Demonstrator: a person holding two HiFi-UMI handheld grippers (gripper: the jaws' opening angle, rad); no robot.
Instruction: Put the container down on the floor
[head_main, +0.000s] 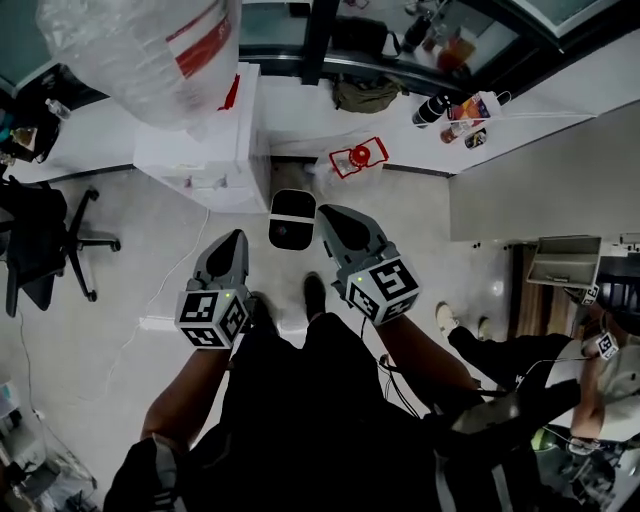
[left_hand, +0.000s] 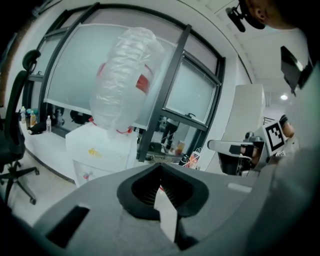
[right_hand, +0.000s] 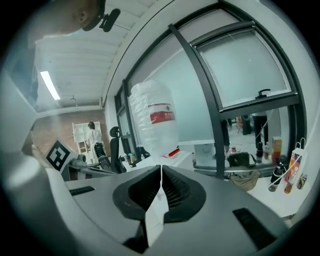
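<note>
In the head view the container (head_main: 292, 220), a small rounded white tub with a dark top, stands on the pale floor just ahead of my shoes. My left gripper (head_main: 237, 238) hangs a little to its left, jaws together and nothing between them. My right gripper (head_main: 328, 215) sits right beside the container's right edge, also shut and empty. The left gripper view shows the left gripper (left_hand: 160, 167) with its tips meeting, and the right gripper view shows the same of the right gripper (right_hand: 160, 170). Neither gripper view shows the container.
A white water dispenser (head_main: 205, 150) with a big clear bottle (head_main: 150, 50) stands left of the container. A red wire object (head_main: 358, 158) lies on the floor beyond it. An office chair (head_main: 40, 245) is at the left; another person (head_main: 520, 360) sits at the right.
</note>
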